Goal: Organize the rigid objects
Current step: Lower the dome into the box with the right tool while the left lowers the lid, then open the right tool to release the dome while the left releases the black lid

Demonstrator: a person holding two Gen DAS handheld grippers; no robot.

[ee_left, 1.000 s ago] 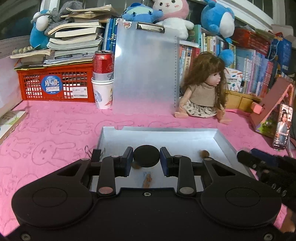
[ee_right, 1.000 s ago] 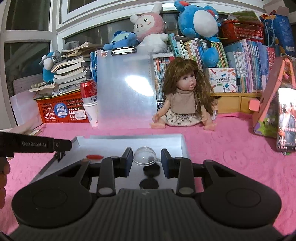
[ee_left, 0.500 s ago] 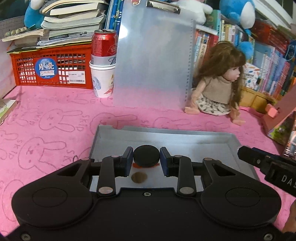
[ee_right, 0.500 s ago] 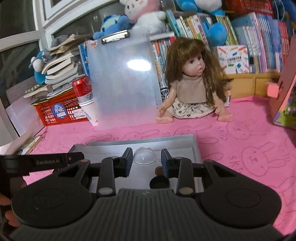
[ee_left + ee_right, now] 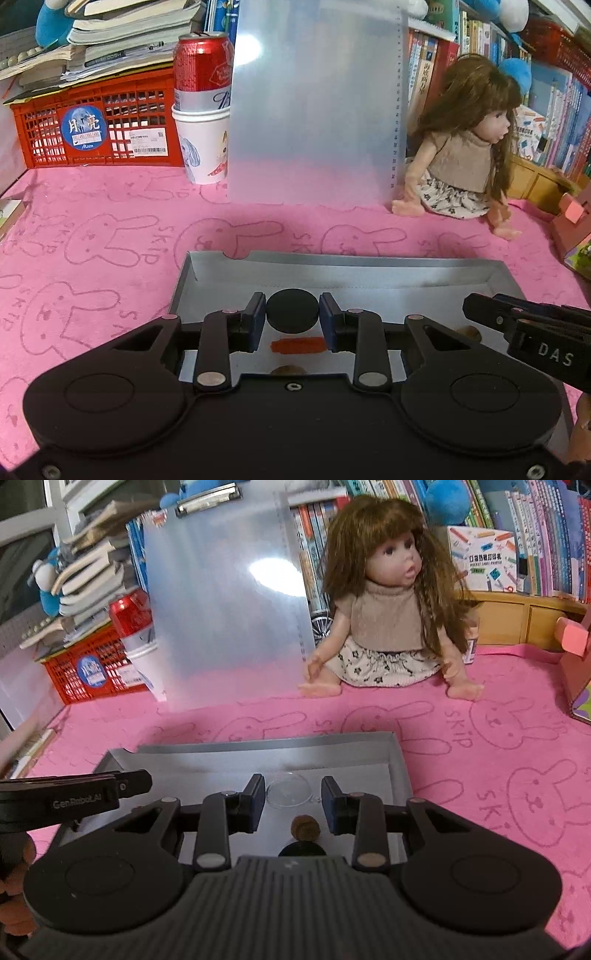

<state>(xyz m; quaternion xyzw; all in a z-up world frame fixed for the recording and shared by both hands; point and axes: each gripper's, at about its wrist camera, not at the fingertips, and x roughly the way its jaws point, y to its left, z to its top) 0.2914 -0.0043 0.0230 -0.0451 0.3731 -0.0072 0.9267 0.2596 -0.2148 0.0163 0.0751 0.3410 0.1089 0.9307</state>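
Both tongs are loaded and have come in over the silver tray (image 5: pixel 332 271) since a second ago, the far wall of it now sitting much nearer my fingertips in each wrist view. My left gripper (image 5: pixel 292 316) is clamped on a black disc (image 5: pixel 292 311), the blue pads pressing its two sides. My right gripper (image 5: pixel 292 798) pinches a clear plastic dome (image 5: pixel 288 788) the same way; its edges meet the pads, though the transparency makes the contact hard to read exactly.

Below the left tongs, on the tray floor, lies an orange strip (image 5: pixel 299 345), and nearer to me a brown round piece (image 5: pixel 289 370) half hidden by the gripper body. Under the right tongs I see a brown nut-like ball (image 5: pixel 305 828) and, closer in, another black disc (image 5: pixel 301 849) at the edge of the housing. Off to the left tongs' right, the other gripper's nose pokes into view.

My reading: the carry is nearly over and both pieces hang above the tray ready for setting down. Next I would lower and release, steering the dome clear of the brown ball.
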